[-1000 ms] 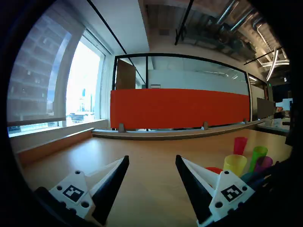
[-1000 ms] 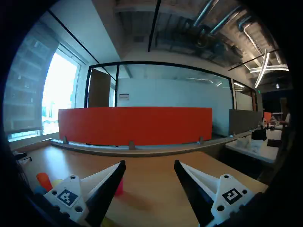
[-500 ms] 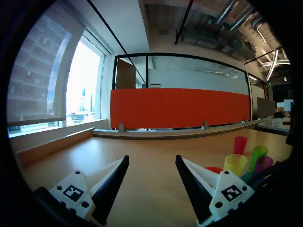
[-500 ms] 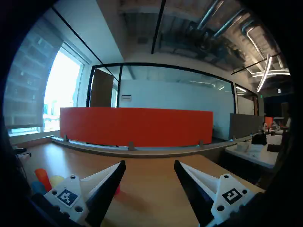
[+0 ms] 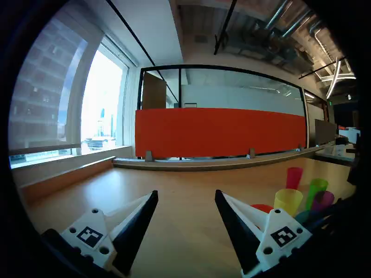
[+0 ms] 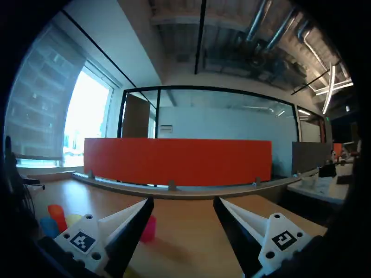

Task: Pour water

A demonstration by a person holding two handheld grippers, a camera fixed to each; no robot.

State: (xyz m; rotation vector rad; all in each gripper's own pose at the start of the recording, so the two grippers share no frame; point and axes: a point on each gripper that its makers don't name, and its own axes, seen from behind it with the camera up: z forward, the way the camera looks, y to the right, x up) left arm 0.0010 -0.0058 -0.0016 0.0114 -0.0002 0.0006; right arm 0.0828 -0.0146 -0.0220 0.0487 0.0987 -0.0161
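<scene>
The left gripper [image 5: 186,192] is held low over a wooden table [image 5: 185,176], and its 2 fingers stand wide apart, with nothing between them and nothing touching them. To the right of its right finger, on the same table, a group of plastic cups stands close together: a yellow cup [image 5: 287,201] is the nearest, a green cup [image 5: 316,186] and a purple cup [image 5: 323,199] are just beside it, and a pink cup [image 5: 294,177] stands a little farther back. A red object [image 5: 262,208] lies low just in front of the yellow cup, partly hidden by the finger, and I cannot tell what it is. The right gripper [image 6: 183,200] is also spread wide and holds nothing. In the right gripper view, a magenta cup [image 6: 149,228] stands upright on the table just behind the left finger, partly covered by it but apart from it. Further left, near the edge of this view, an orange cup [image 6: 58,216] and a blue cup [image 6: 48,227] stand side by side. Whether the cups contain water cannot be seen. A long orange partition [image 5: 218,132] runs along the far edge of the table.
</scene>
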